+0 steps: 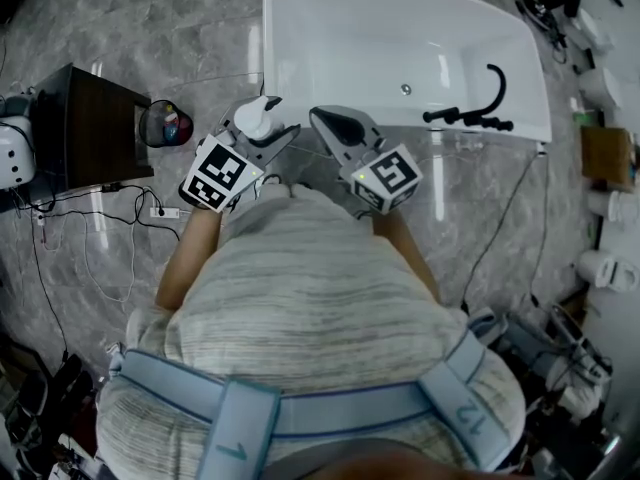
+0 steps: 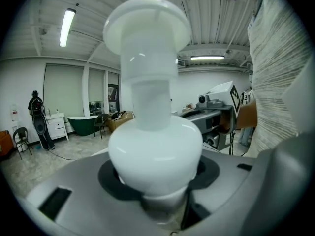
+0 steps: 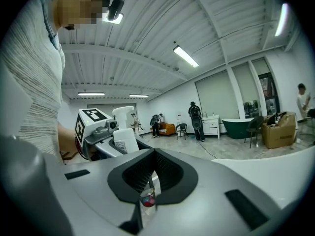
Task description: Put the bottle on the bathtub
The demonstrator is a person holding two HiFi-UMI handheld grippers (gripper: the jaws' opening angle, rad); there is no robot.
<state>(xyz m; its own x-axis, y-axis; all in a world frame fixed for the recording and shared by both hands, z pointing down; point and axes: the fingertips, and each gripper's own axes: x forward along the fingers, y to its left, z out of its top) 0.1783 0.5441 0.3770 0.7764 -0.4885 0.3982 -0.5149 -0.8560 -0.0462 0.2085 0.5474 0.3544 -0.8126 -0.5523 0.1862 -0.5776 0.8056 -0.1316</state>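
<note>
A white bottle (image 1: 258, 118) with a broad round cap stands upright between the jaws of my left gripper (image 1: 265, 136), which is shut on it. In the left gripper view the bottle (image 2: 152, 146) fills the middle, and the jaws of my left gripper (image 2: 156, 181) hug its rounded body. The white bathtub (image 1: 330, 28) lies just beyond both grippers. My right gripper (image 1: 335, 123) is beside the left one, shut and holding nothing. From the right gripper view my right gripper (image 3: 151, 175) shows closed jaws, with the bottle (image 3: 125, 137) and my left gripper (image 3: 98, 127) to its left.
A black faucet (image 1: 478, 116) sits on the bathtub's near rim at the right. A dark wooden cabinet (image 1: 90, 128) and a black bin (image 1: 165, 124) stand left of the tub. Cables (image 1: 100, 228) trail over the grey marble floor.
</note>
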